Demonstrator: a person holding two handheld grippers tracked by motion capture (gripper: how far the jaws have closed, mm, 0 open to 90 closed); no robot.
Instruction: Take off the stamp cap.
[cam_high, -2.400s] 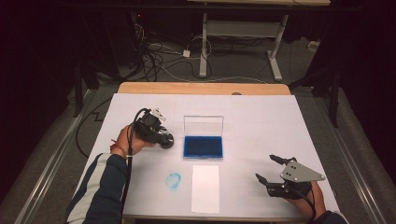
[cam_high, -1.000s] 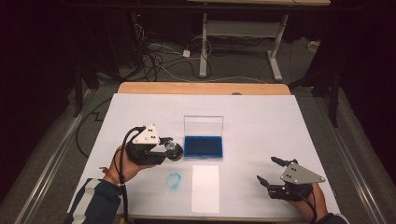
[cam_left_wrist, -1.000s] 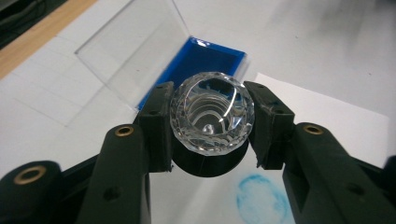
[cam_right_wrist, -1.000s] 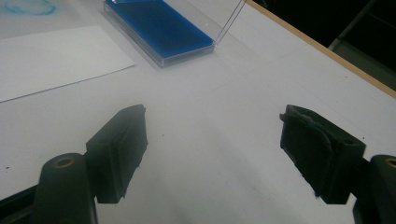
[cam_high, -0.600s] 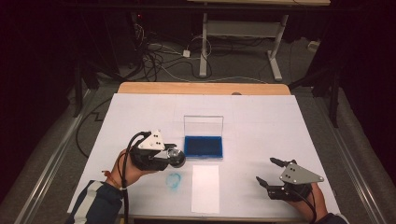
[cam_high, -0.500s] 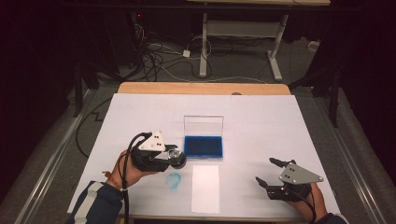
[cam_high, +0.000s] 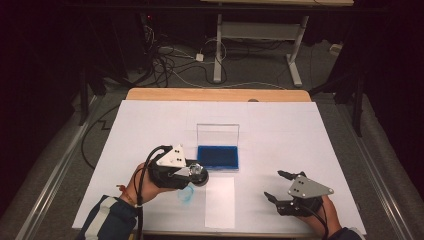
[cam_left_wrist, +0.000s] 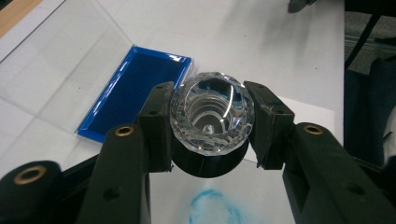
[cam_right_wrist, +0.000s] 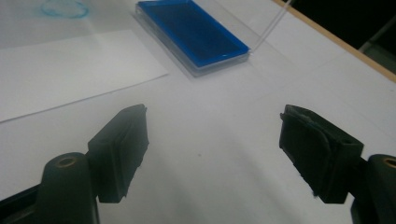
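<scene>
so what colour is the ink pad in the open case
Deep blue. The ink pad shows best in the right gripper view, lying in its clear case beyond the paper sheet.

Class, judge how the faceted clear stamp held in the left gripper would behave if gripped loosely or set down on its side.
The stamp looks like hard, glossy cut glass, so it is probably slippery and chip-prone. Its round body would likely roll. The left gripper clamps it on opposite sides.

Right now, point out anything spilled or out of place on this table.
A blue ink smudge stains the white table cover left of the paper sheet, just below the stamp held in the left claw. The ink pad looks tidy.
</scene>
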